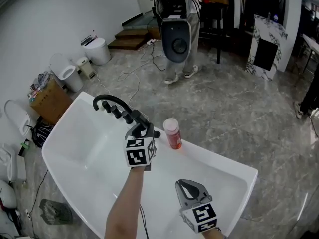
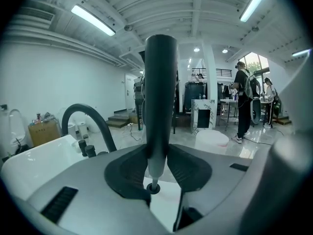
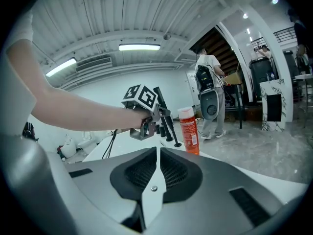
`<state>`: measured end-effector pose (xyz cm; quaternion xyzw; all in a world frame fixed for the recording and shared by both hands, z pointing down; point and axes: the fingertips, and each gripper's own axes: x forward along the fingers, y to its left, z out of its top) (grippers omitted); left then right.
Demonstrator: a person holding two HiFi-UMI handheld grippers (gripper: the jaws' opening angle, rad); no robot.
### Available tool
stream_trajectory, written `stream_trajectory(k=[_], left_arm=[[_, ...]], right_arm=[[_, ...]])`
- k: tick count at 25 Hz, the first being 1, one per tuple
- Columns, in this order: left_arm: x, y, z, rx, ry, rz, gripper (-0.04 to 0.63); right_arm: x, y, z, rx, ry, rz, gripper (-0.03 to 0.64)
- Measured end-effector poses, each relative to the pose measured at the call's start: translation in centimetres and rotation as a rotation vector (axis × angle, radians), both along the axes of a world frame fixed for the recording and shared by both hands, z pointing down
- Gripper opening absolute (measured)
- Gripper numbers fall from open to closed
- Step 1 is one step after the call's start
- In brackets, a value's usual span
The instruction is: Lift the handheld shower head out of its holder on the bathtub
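**Grey marbled floor, white tub, shower head in left claw**

Glossy grey floor (image 1: 239, 108). Smooth white bathtub (image 1: 75, 148) fills the foreground. A person (image 1: 174, 71) stands behind it, well apart. Black arched faucet (image 1: 107, 101) with knobs sits on the far rim. Orange bottle (image 1: 172, 133), pale cap, stands upright on the rim just right of the left gripper (image 2: 158, 148). That one is pinching the shower head (image 2: 160, 92), a dark round handle held upright over the rim. Right gripper (image 3: 157, 151): ribbed pads pressed together, empty.
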<state>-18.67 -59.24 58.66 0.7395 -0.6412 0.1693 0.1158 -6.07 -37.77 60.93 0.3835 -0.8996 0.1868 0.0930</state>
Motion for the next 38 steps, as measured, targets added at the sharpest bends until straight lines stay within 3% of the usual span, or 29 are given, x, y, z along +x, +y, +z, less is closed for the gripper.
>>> stream_trajectory(k=[24,38], left_arm=[[3.9,10.3,-18.6,0.125,-0.052,0.044,0.143],[4.3,17.9,-27.6,0.202,-0.069,0.06,0.143]], right_arm=[[3.1,9.2,-14.7,0.121,-0.021,0.005,0.029],[3.8,15.4,-21.5,0.173,-0.024,0.009,0.027]])
